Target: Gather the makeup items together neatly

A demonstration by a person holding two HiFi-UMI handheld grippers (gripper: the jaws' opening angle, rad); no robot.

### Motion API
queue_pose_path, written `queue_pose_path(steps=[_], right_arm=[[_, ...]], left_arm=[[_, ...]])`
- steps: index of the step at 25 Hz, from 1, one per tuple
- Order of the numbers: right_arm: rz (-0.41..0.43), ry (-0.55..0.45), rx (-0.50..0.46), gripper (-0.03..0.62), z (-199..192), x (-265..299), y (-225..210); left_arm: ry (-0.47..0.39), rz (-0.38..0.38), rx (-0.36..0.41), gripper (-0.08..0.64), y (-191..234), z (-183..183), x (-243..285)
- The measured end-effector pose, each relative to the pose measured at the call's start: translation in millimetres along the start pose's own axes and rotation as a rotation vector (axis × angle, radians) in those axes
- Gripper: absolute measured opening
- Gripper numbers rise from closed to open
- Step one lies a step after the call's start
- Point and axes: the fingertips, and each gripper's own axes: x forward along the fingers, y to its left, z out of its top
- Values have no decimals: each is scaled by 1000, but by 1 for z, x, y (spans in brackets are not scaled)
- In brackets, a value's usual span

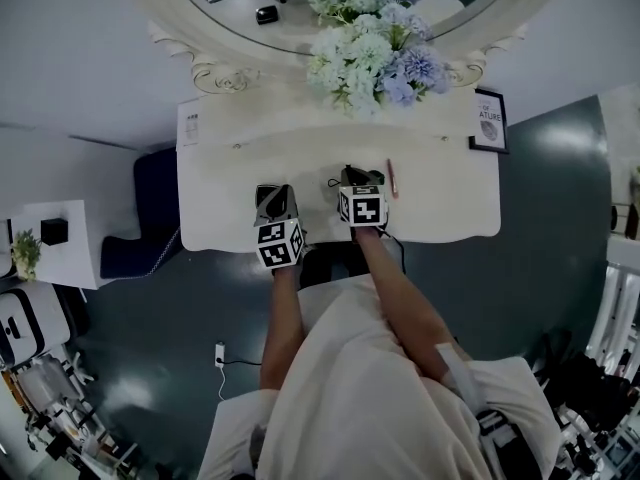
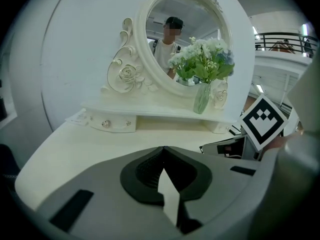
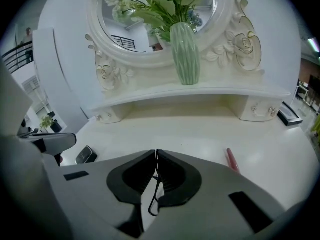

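A slim pink-red makeup stick (image 1: 392, 178) lies on the white dressing table (image 1: 440, 208), just right of my right gripper (image 1: 356, 175). It also shows in the right gripper view, where the stick (image 3: 231, 160) lies past the right jaw. A small dark case (image 3: 86, 155) sits on the tabletop to the left. My right gripper (image 3: 156, 154) is shut; a thin black wire loop hangs in the seam behind its pads. Whether the wire is pinched I cannot tell. My left gripper (image 1: 274, 196) (image 2: 163, 150) is shut and holds nothing, hovering over the front of the table.
An oval mirror (image 2: 187, 39) with an ornate white frame stands at the back. A green vase of flowers (image 3: 185, 54) stands on the raised shelf (image 3: 200, 91). A framed picture (image 1: 489, 120) is at the back right, a paper card (image 1: 192, 123) at the back left. Small drawers (image 2: 112, 124) sit under the shelf.
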Motion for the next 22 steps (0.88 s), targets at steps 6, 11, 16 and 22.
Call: queue_pose_path(steps=[6, 11, 16, 22], right_arm=[[-2, 6, -34, 51, 2, 2, 1], [2, -8, -45, 51, 7, -4, 5], [26, -44, -94, 51, 17, -18, 14], [89, -75, -167, 47, 18, -37, 33]], left_arm=[[-2, 16, -11, 15, 9, -4, -10], [-2, 20, -16, 15, 15, -6, -14], [3, 25, -2, 15, 24, -13, -15], [33, 13, 59, 15, 33, -29, -14]])
